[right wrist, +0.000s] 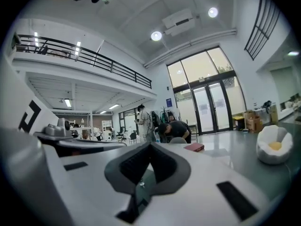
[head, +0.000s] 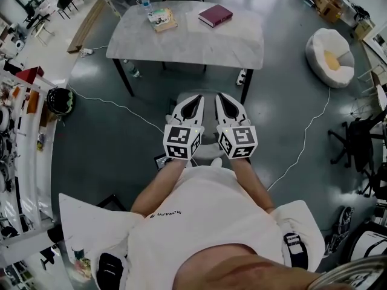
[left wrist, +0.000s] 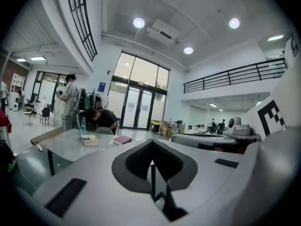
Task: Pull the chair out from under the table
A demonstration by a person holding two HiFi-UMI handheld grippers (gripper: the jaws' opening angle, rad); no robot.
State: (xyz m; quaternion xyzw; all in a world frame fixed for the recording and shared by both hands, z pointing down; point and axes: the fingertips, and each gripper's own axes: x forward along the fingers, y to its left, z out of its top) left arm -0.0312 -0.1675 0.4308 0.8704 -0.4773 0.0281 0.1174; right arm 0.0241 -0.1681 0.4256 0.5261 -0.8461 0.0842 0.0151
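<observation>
Both grippers are clenched and empty. The left gripper (head: 195, 98) (left wrist: 151, 147) and right gripper (head: 223, 96) (right wrist: 149, 147) are held side by side, pointing roughly level toward the desk, with jaws together and nothing between the pads in either gripper view.

- Chair (head: 210, 119): grey rounded seat directly beneath the two grippers, showing between and around them. It sits on the near side of the desk's front edge. Contact with either gripper cannot be told from above.
- Desk (head: 193, 44) (left wrist: 70, 145): pale marbled top on dark legs, straight ahead of the grippers.
- On the desk's far half: a stack of books (head: 161, 19) ahead and left of the left gripper, a maroon book (head: 215, 15) ahead of the right gripper, and a water bottle (head: 144, 0) at the far-left corner.
- Floor (head: 109, 138): dark grey, glossy, reflecting the lights. A white cable (head: 115, 104) trails off left of the left gripper.
- White beanbag (head: 330, 56) (right wrist: 274, 147): well off to the right of the right gripper.
- Room: tall, white ceiling with round lamps. Glass doors (left wrist: 136, 105) stand beyond the desk, and a railed mezzanine (left wrist: 235, 74) runs above.
- Beyond the desk's far edge: one person bent over (left wrist: 101, 117) and another standing (left wrist: 69, 95).
</observation>
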